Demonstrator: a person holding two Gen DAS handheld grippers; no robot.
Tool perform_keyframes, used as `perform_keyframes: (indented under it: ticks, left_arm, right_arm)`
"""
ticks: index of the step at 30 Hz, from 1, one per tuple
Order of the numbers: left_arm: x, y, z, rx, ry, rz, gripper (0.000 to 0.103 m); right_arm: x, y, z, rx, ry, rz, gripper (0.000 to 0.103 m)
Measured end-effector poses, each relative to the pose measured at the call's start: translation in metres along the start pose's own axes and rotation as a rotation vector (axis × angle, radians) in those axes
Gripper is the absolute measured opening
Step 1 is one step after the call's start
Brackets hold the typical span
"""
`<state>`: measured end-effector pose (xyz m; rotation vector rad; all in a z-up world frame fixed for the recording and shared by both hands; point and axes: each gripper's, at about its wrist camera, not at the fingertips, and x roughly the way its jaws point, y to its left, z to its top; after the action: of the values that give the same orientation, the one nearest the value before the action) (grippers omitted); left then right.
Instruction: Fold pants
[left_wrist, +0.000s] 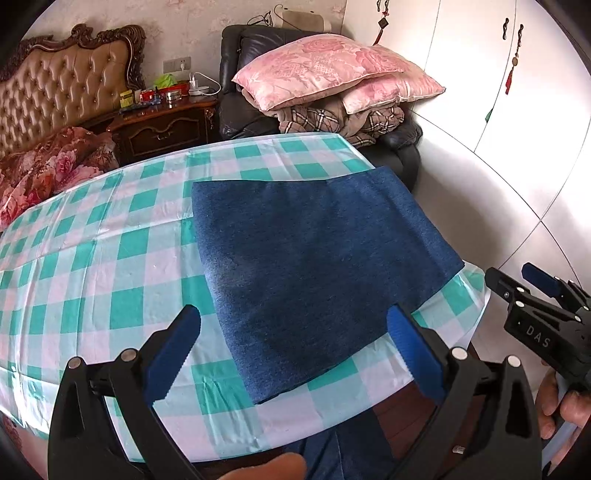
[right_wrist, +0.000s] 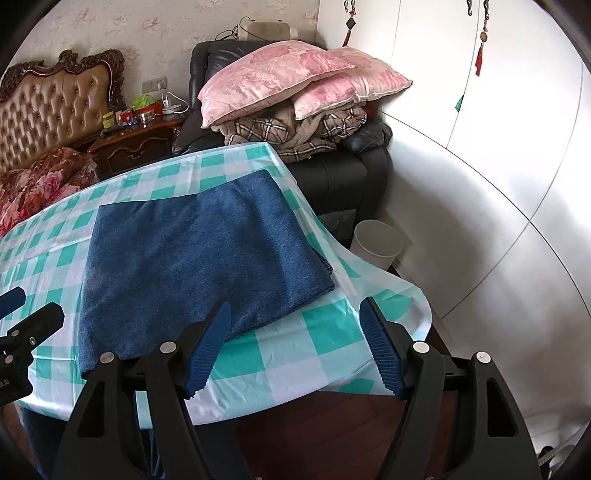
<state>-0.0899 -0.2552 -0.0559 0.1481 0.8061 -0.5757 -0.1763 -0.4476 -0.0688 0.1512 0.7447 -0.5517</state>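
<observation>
The blue pants (left_wrist: 314, 266) lie folded into a flat rectangle on the green and white checked tablecloth (left_wrist: 92, 258), near the table's right end; they also show in the right wrist view (right_wrist: 192, 254). My left gripper (left_wrist: 295, 347) is open and empty, held above the near edge of the pants. My right gripper (right_wrist: 295, 343) is open and empty, just off the near right corner of the pants, above the tablecloth (right_wrist: 295, 354). The right gripper also shows at the right edge of the left wrist view (left_wrist: 532, 284), apart from the pants.
A black armchair (right_wrist: 351, 173) piled with pink pillows (right_wrist: 280, 77) and a plaid blanket stands behind the table. A white bin (right_wrist: 376, 243) sits on the floor to the right by white wardrobe doors (right_wrist: 498, 147). A bed and cluttered nightstand (left_wrist: 162, 122) are at the back left.
</observation>
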Motion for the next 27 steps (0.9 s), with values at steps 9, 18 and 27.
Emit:
perform_keyframes:
  ticks: [9, 18, 27]
  left_arm:
    - [0.0038, -0.0026, 0.0029, 0.011, -0.003, -0.003, 0.101]
    - [0.0053, -0.0057, 0.0031, 0.018, -0.002, -0.006, 0.101]
    - [0.0076, -0.0066, 0.0025, 0.016, 0.007, -0.022, 0.101]
  right_arm:
    - [0.0019, -0.0009, 0.0001, 0.002, 0.003, 0.000, 0.069]
    - [0.0029, -0.0030, 0.0005, 0.003, 0.003, 0.002, 0.069]
    - [0.0028, -0.0031, 0.0004, 0.005, 0.003, 0.003, 0.069]
